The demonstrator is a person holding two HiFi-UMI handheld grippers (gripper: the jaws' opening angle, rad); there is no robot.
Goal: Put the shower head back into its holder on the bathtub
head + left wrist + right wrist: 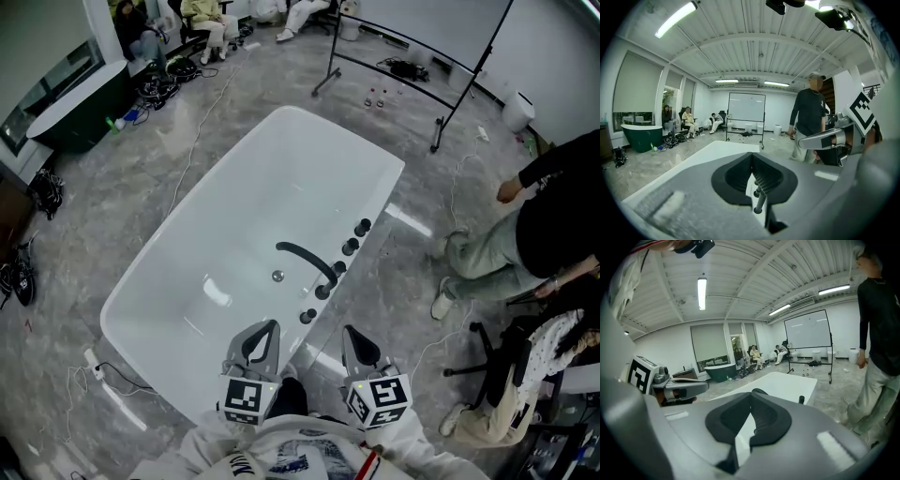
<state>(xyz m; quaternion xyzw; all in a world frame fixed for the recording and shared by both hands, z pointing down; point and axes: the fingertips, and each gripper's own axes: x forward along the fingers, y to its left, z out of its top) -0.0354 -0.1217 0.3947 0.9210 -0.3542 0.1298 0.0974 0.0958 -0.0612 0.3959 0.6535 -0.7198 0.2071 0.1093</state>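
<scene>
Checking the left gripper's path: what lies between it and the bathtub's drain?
Nothing. In the head view, only bare white bathtub surface runs from the left gripper to the drain; the black knobs sit aside on the rim.

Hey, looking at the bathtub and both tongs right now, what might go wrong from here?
Both the left tongs and right tongs are shut and empty; unless they open first, they may just knock the black fittings.
Those fittings sit in a tight row on the bathtub rim, so a grab could catch the wrong one.
A standing person is close to that side and might get bumped.
</scene>
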